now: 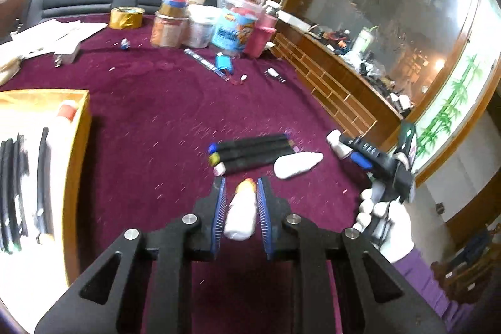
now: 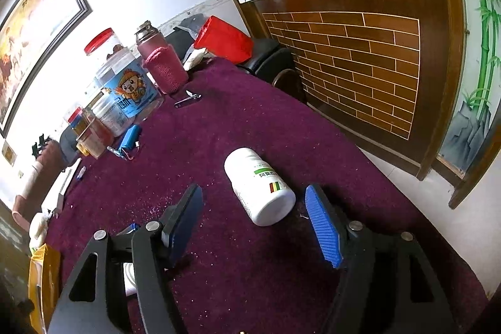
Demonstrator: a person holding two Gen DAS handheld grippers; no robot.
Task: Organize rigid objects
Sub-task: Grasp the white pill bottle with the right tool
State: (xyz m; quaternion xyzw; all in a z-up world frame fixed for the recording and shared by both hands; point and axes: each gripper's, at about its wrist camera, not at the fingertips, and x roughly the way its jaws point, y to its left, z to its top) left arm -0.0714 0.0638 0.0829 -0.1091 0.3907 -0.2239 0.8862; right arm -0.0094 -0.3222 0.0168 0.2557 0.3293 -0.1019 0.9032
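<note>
Presently, left claw (image 1: 241, 193) grips a small white orange-tipped plastic bottle (image 1: 239, 216), evidently bound for the yellow box (image 1: 78, 127); right claw (image 2: 253, 202) gapes wide, straddling a fallen white pill bottle (image 2: 260, 187) near the bench's right edge.

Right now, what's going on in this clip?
A person is sorting items on a purple tablecloth. The left hand-held gripper is shut on a small white bottle with an orange tip, near the yellow box already holding black markers. The right hand-held gripper is open, straddling a white pill bottle lying on its side, not yet grasped.
</note>
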